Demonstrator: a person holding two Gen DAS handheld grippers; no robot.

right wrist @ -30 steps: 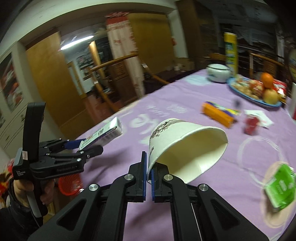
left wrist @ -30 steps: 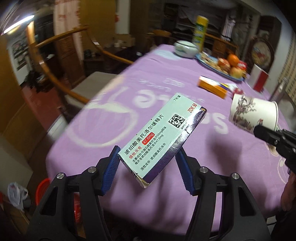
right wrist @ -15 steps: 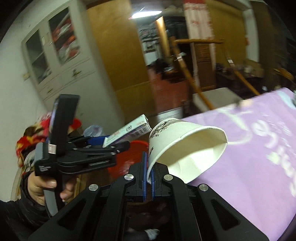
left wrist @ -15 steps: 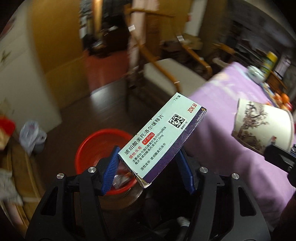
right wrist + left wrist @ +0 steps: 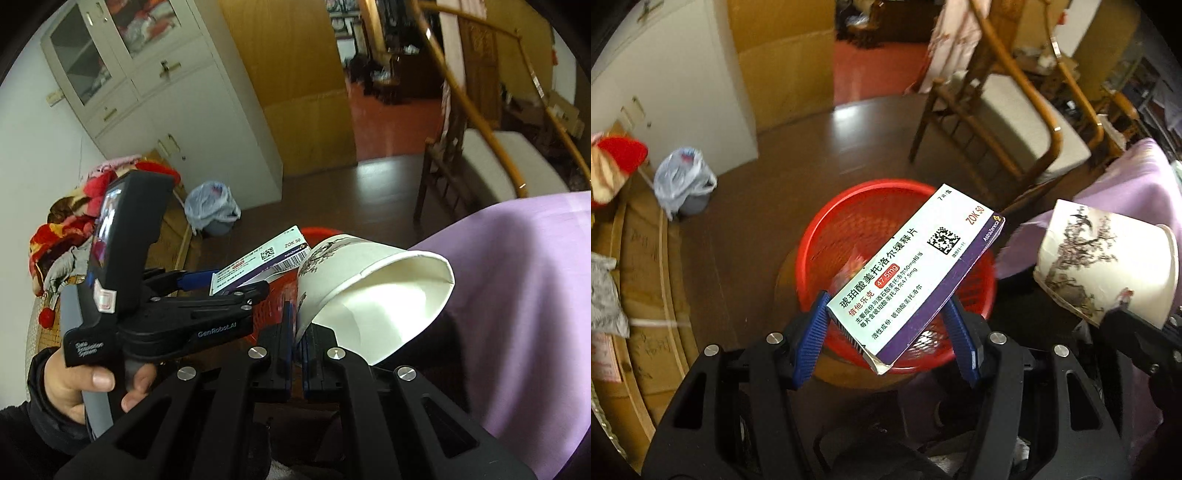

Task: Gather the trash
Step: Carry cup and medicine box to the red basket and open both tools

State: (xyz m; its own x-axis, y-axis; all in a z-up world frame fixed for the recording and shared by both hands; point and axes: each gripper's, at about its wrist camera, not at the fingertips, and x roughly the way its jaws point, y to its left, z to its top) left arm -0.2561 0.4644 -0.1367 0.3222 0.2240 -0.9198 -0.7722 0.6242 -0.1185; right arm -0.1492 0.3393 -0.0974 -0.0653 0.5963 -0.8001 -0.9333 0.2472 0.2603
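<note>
left wrist view: the purple table [image 5: 1137, 184], which filled the frame a second ago, has slid to the right edge, and the red bin [image 5: 827, 236] now sits at centre. the left claw [image 5: 892, 338] grasps the box [image 5: 916, 273] above it; the right claw [image 5: 295, 328], clenched on the cup [image 5: 373, 291], hangs beside. both look ready to drop.
</note>
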